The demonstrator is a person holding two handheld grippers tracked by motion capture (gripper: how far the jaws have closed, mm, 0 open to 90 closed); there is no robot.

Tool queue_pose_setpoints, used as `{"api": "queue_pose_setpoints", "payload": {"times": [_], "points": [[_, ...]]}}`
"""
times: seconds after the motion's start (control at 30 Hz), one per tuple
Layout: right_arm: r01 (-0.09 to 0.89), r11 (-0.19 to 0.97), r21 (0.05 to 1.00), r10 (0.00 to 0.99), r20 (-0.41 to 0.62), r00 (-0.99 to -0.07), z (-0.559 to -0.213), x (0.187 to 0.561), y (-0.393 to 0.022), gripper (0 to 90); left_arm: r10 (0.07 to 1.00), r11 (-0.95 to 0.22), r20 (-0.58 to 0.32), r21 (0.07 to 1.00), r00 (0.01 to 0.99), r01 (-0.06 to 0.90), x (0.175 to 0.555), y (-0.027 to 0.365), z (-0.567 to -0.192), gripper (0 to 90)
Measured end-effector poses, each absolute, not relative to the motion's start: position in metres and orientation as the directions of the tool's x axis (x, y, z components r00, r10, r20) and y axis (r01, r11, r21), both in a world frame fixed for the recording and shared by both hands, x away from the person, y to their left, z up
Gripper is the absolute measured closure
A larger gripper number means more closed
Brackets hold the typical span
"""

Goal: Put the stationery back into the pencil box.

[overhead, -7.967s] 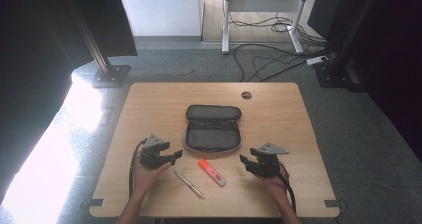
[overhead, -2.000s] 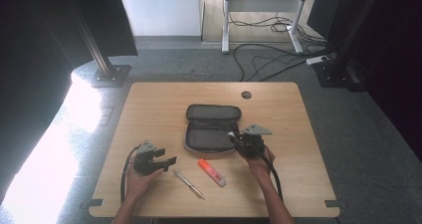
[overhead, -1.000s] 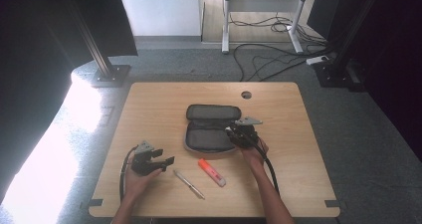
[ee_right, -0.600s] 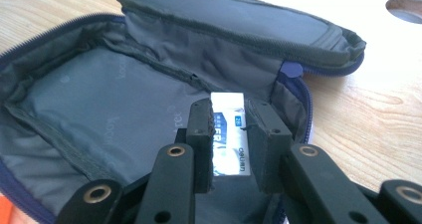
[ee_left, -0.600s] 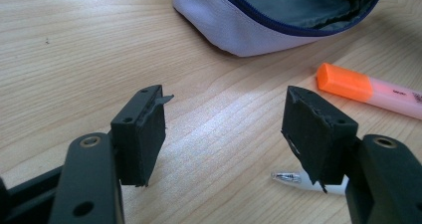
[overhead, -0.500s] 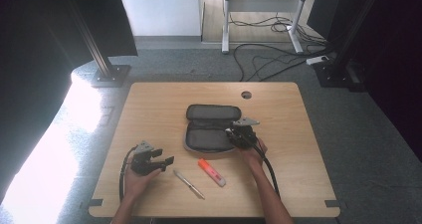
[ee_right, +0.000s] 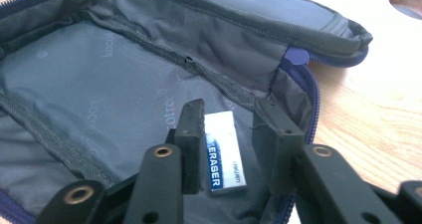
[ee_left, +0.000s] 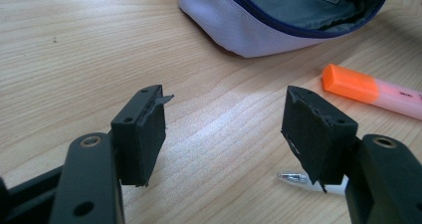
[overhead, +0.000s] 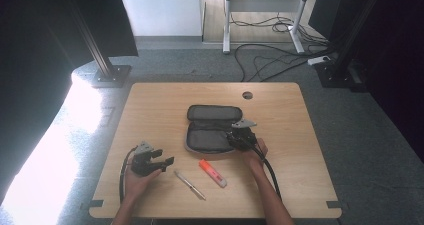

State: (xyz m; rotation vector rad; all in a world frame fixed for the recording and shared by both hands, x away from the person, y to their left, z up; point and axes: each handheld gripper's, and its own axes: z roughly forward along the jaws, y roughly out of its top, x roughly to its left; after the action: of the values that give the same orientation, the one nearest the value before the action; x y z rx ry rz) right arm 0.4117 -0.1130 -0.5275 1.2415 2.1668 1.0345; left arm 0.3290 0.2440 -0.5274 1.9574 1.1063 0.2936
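Jaws on my right gripper (ee_right: 229, 139) have just been opening: they stand apart around the eraser (ee_right: 224, 152), which lies between them on the lining of the pencil case (ee_right: 89, 84). The left pad sits just beside the eraser's edge and the right pad stands clear of it, so I judge the grip released. Jaws on my left gripper (ee_left: 229, 134) stand wide apart over bare wood and hold nothing.

Findings, largest to smallest:

Table (overhead: 150, 105): flat wood, firm support for anything set down.

Pencil case: unzipped and folded open near the table's middle. Soft fabric, light, no frame; I expect it to slide or buckle if pushed. Best taken by the zipped rim or pinned from above, not by the loose lining.

Highlighter (overhead: 212, 172): lying on the table in front of the case, orange cap towards the case. Smooth, stiff plastic barrel, light, likely to roll or slip. I would close across the barrel's middle.

Pen (overhead: 190, 185): thin, lying left of the highlighter, near my left gripper. Low against the wood and slippery, so the pads must come right down to the surface and close across its width.

Eraser: white block in a printed paper sleeve, at the right end of the case's lower half. Light, slightly yielding, grippy. The sleeved long sides are the sound place to hold.
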Motion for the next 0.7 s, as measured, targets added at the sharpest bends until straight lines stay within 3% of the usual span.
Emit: {"api": "queue_pose_setpoints", "payload": {"times": [0.33,0.7], "points": [[0.516,0.233,0.825,0.866,0.066,-0.496,-0.517,0.404,-0.121,51.5,0.792,-0.25,-0.189,0.766,0.58,0.592,0.329,0.243,-0.528,34.2],[0.478,0.166,0.863,0.852,0.118,-0.509,-0.507,0.382,-0.135,47.2,0.794,-0.253,-0.186,0.765,0.578,0.593,0.329,0.243,-0.529,34.2]]}}
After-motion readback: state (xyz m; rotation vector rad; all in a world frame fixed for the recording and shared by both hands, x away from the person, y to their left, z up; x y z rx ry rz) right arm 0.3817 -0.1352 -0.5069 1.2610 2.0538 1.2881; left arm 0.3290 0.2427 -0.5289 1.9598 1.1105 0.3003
